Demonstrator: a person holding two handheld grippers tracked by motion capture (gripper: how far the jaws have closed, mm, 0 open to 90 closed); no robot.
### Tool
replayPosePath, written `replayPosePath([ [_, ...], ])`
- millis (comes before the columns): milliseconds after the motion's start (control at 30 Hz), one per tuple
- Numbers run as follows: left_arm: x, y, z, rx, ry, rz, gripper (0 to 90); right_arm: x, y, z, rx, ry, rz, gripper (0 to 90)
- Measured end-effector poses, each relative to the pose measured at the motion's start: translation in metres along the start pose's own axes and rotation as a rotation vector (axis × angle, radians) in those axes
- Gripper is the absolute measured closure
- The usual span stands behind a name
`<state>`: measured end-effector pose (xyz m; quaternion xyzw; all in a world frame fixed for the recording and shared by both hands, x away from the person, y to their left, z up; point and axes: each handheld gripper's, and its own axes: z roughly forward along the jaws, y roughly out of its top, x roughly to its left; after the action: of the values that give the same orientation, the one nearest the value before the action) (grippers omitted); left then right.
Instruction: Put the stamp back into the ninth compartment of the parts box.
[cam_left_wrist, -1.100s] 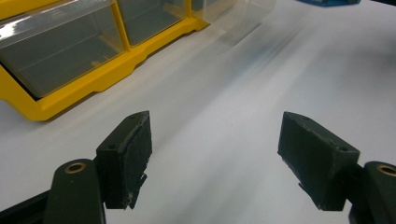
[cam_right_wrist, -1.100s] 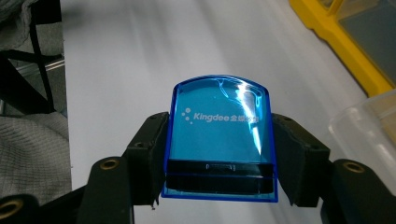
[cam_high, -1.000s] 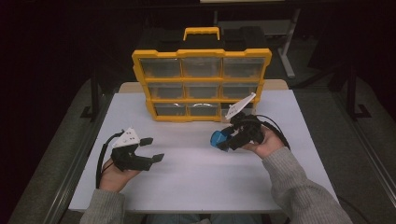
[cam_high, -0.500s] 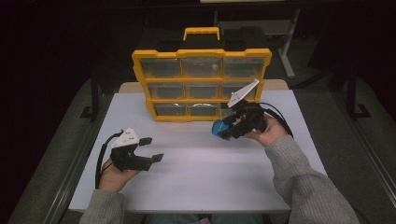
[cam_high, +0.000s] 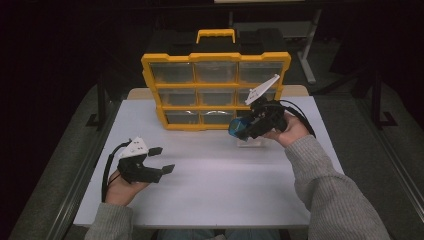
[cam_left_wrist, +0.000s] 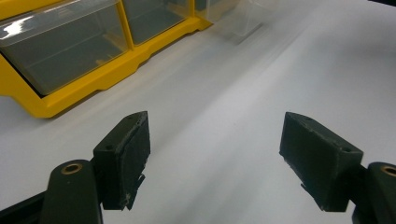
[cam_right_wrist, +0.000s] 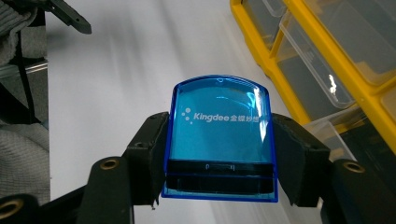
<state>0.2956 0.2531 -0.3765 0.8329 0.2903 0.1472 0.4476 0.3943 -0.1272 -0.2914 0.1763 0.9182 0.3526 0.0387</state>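
Right gripper (cam_high: 239, 129) nearer yellow organizer (cam_high: 215, 90).

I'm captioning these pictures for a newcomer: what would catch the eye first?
The yellow organizer with clear drawers stands upright at the table's far edge. In front of its lower right corner, the right gripper is shut on a blue translucent block printed Kingdee. The left gripper rests open at near left.

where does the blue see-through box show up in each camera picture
High view: blue box right of centre, held in the right gripper before the yellow organizer.
Left gripper view: not in it.
Right gripper view: centre, clamped between the jaws.
Shared landmark: the yellow organizer, at the left gripper view's top left, the right gripper view's right.
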Motion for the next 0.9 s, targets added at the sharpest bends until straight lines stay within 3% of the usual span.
replayPosePath([
  [733, 0.001, 0.000, 0.000, -0.003, -0.001, -0.007, 24.1, -0.023, 0.005, -0.013, -0.004, -0.045, 0.025, 39.7],
  [900, 0.001, -0.001, 0.000, -0.003, -0.003, -0.008, 24.1, -0.028, 0.005, -0.016, -0.004, -0.056, 0.057, 39.7],
])
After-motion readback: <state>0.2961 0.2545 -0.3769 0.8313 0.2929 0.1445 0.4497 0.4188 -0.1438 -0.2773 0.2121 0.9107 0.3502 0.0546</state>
